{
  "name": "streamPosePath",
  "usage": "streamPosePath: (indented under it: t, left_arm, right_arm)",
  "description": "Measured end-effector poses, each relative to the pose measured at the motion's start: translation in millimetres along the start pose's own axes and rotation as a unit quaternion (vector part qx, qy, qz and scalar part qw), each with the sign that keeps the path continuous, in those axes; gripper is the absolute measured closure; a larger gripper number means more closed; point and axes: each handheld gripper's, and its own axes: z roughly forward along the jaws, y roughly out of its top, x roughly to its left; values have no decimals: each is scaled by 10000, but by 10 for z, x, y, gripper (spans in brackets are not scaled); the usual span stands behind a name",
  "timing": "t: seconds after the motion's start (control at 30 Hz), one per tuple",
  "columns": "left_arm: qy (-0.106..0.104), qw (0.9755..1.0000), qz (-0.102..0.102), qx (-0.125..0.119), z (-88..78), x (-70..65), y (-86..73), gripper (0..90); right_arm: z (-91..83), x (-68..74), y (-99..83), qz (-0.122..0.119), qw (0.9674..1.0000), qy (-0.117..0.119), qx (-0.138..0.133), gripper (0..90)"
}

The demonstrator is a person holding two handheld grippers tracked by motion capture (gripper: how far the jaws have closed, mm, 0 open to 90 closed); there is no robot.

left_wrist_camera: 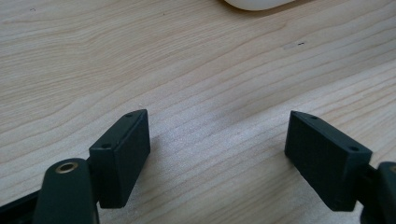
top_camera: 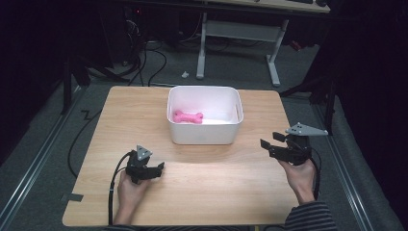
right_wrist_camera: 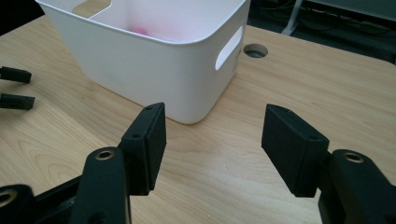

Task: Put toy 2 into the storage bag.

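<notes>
A white plastic bin [top_camera: 204, 134] stands at the middle of the wooden table [top_camera: 216, 192], and a pink bone-shaped toy [top_camera: 187, 117] lies inside it. My left gripper [top_camera: 159, 169] rests low over the table near the front left, short of the bin. Its jaws stand open over bare wood [left_wrist_camera: 217, 140]. My right gripper [top_camera: 272, 140] hovers to the right of the bin, pointing at its near right corner. Its jaws [right_wrist_camera: 212, 135] are apart with nothing between them. The bin [right_wrist_camera: 154, 70] fills the top of the right gripper view, with a bit of pink toy [right_wrist_camera: 142, 31] inside.
The bin wall has a handle slot [right_wrist_camera: 229, 49]. A round hole [right_wrist_camera: 254, 50] sits in the tabletop beyond it. A white desk frame [top_camera: 238, 33] and cables [top_camera: 154, 62] lie on the floor past the table. Grey tape [top_camera: 72, 197] marks the front left corner.
</notes>
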Motion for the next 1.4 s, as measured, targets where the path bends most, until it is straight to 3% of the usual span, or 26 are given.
streamPosePath:
  t: [0.33, 0.87, 1.17, 1.4]
  left_arm:
    - [3, 10000, -4, -3, 0, -1, 0, 226]
    - [3, 10000, -5, -2, 0, -2, -1, 225]
    - [3, 10000, -3, -1, -1, -2, -1, 225]
    - [3, 10000, -3, -1, -1, -2, -1, 225]
  right_arm:
    - [142, -72, -322, 320, 9993, -54, 163, 408]
    - [471, -67, -666, 546, 9976, -64, 430, 408]
    - [696, -61, -848, 511, 9966, -185, 616, 407]
    - [832, -62, -957, 399, 9953, -419, 776, 398]
